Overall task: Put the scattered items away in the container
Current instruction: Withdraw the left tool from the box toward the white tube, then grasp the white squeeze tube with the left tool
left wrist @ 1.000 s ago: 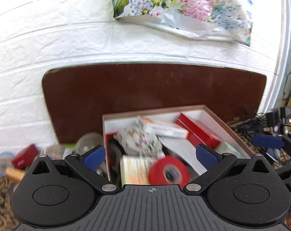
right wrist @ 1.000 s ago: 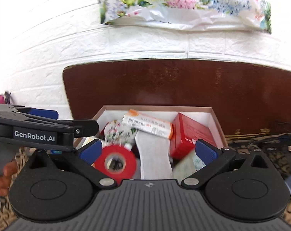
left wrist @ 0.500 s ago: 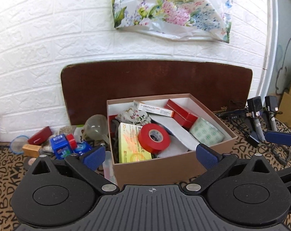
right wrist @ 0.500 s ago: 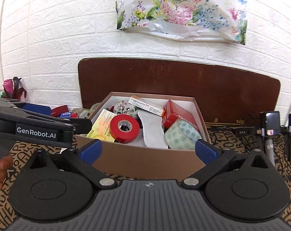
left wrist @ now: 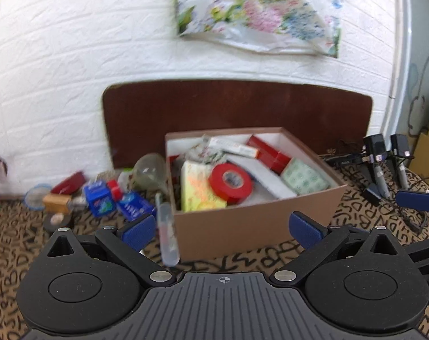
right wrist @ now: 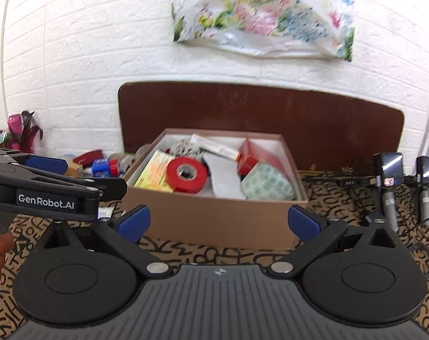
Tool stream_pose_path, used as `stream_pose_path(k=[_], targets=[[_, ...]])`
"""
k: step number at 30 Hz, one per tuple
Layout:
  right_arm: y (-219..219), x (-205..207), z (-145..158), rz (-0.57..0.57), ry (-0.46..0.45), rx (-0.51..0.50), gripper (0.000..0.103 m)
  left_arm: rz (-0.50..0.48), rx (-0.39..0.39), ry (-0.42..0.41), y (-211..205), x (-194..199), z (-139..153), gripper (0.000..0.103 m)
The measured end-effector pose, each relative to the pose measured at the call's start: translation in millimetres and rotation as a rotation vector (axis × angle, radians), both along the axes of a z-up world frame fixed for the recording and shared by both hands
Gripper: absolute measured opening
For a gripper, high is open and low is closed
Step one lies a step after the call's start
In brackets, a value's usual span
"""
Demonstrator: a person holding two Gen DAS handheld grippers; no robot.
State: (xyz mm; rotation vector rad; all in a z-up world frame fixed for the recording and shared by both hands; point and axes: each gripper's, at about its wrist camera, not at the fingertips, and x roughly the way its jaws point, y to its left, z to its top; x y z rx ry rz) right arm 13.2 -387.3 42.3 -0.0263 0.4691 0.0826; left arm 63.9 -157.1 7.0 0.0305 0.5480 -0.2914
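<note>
A brown cardboard box [left wrist: 257, 223] [right wrist: 214, 221] stands on the patterned cloth, filled with a red tape roll [left wrist: 231, 183] [right wrist: 187, 175], a yellow box [left wrist: 199, 191], red boxes [left wrist: 268, 153], a white sleeve and a green-patterned packet [left wrist: 303, 175]. Scattered items lie left of it: blue packs [left wrist: 101, 198], a clear funnel [left wrist: 150, 170], a clear tube [left wrist: 166, 232], a red case [left wrist: 70, 181]. My left gripper [left wrist: 224, 226] is open and empty, in front of the box. My right gripper [right wrist: 218, 222] is open and empty, also in front of it.
A dark wooden board [left wrist: 237, 113] leans on the white brick wall behind the box. Black adapters and cables [right wrist: 395, 175] lie to the right. A floral bag [right wrist: 257, 22] hangs on the wall. The left gripper's body [right wrist: 44, 192] shows at the right view's left.
Both grippers have drawn back and up from above the box, open and empty throughout. The box and the scattered items to its left now show in full.
</note>
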Motion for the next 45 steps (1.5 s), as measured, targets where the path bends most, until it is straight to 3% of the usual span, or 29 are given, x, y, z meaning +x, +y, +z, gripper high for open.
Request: stream_pose_path(k=[9,16,22,30,36,38,41,45], targets=[[64.7,25.8,-57.7,0.123,0.108,0.02,0.102,0.109,0.007,0.117,71.7,10.7,-58.8,0.103],[124.4,54.0,-95.7,0.227,0.158,0.05,0.102,0.2,-0.071,0.222,128.0,40.2,-92.1,0.102],[172.5,74.0,-122.5,0.297,0.179,-0.048,0.101,0.177,-0.085,0.281,138.4,69.9,-113.7,0.093],[193.8,100.4,-148.0,0.314,0.214,-0.028,0.062,0.049,-0.128,0.378,123.9,116.3,-137.1,0.08],[190.4,119.0,-160.0,0.294,0.228,0.062,0.052,0.042,-0.085,0.354,114.4,138.7,-144.0,0.072],[191.1,122.1,-161.6,0.292,0.218,0.074,0.05,0.024,-0.092,0.351,114.9,140.5,-144.8,0.049],[197.3,122.6,-162.3,0.302,0.21,0.059,0.037,0.024,-0.128,0.374,118.2,139.7,-144.4,0.045],[202.1,110.8,-161.5,0.307,0.213,0.054,0.036,0.017,-0.123,0.389,118.7,125.7,-143.7,0.045]])
